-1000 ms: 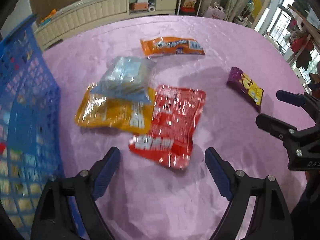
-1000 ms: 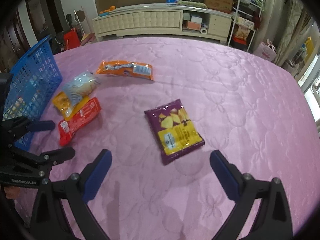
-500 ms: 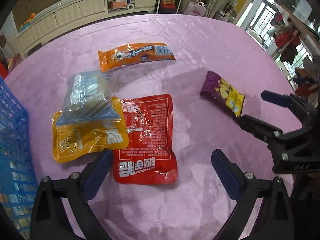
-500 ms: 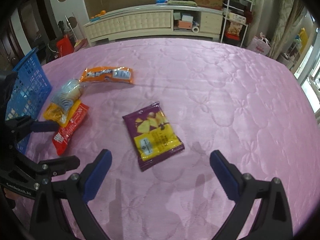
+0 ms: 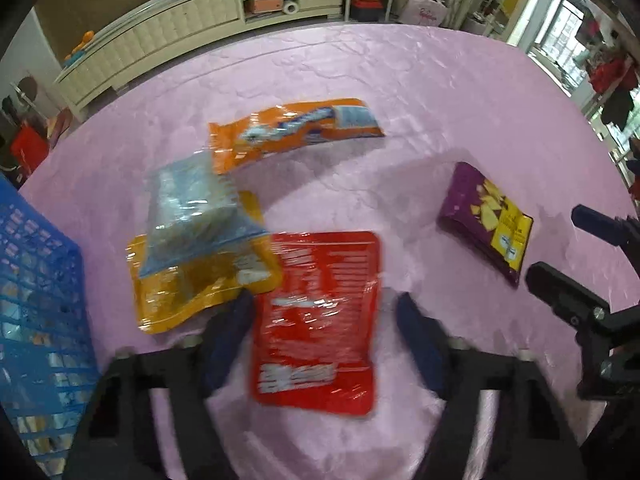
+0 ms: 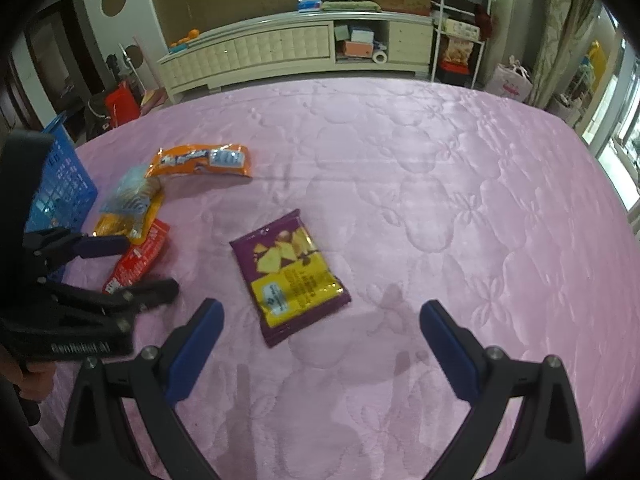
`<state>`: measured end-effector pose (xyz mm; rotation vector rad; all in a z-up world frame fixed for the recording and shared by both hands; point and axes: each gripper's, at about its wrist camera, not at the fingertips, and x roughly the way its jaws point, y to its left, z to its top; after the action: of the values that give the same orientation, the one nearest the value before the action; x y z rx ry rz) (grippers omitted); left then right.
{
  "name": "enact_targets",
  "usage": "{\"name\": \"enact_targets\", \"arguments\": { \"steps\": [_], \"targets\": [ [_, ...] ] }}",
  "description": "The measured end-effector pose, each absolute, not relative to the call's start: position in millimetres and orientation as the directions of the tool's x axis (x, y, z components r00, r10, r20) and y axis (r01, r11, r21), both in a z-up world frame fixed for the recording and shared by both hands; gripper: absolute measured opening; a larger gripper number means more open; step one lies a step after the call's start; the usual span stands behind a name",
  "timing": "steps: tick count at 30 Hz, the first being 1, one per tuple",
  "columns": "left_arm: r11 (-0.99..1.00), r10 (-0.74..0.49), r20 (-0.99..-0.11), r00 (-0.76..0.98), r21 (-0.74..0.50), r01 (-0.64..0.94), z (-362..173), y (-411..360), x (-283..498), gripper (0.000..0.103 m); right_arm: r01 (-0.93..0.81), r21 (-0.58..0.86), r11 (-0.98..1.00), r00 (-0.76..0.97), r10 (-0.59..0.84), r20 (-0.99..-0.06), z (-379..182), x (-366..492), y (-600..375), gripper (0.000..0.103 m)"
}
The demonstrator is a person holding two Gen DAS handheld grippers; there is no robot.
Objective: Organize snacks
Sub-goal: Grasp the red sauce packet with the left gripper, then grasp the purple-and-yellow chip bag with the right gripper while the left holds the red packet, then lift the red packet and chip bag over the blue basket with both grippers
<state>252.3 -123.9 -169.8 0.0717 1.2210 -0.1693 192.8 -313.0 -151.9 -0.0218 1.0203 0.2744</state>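
Straddling the red packet [image 5: 318, 316], the left claw [image 5: 324, 320] sat about half open, its jaws having just been closing; the blue pads [image 5: 226, 338] flanked the packet's edges, but blur hid whether they pressed it, so no firm grip was seen. The right claw [image 6: 320, 344] stood wide and empty, hovering just short of the purple packet [image 6: 290, 276], touching nothing. Outward from the left claw: the yellow packet [image 5: 192, 280] lay just beside the left pad, overlapping the red packet's upper left corner, and the clear blue packet [image 5: 192, 204] rested on the yellow one. The orange packet [image 5: 296, 128] lay farther back, and the blue basket [image 5: 36, 280] stood at the left edge of the pink quilted surface [image 6: 440, 180]. Risks, as judged: the slick flat foil could slip or buckle if pinched only by its edges; the left pad could catch the yellow packet and drag it and the clear one along; a shallow pinch could drop the red packet before the basket. The two claws were near each other and could clash if both reached at once.
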Motion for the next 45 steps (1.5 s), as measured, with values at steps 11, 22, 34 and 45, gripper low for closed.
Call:
{"name": "enact_targets", "arguments": {
  "steps": [11,22,34,45],
  "targets": [
    [0.978,-0.102,-0.957,0.272,-0.047,0.202,-166.0,-125.2,245.9,0.043,-0.296,0.091,0.951,0.478,0.230,-0.848,-149.4,190.6,-304.7,0.100],
    [0.977,-0.101,-0.949,0.298,-0.039,0.208,-168.0,-131.2,218.7,0.049,-0.402,0.043,0.915,0.421,0.226,-0.878,-159.4,213.5,-295.4,0.100],
    [0.984,-0.093,-0.954,0.283,-0.044,0.175,-168.4,-124.2,224.5,0.041,-0.530,0.021,0.848,0.376,0.256,-0.891,-173.2,233.2,-266.2,0.092],
    [0.984,-0.112,-0.937,0.331,-0.057,0.170,-158.4,-130.7,210.4,0.012,-0.591,-0.007,0.807,0.375,0.267,-0.888,-165.6,223.3,-258.5,0.053]
  ]
}}
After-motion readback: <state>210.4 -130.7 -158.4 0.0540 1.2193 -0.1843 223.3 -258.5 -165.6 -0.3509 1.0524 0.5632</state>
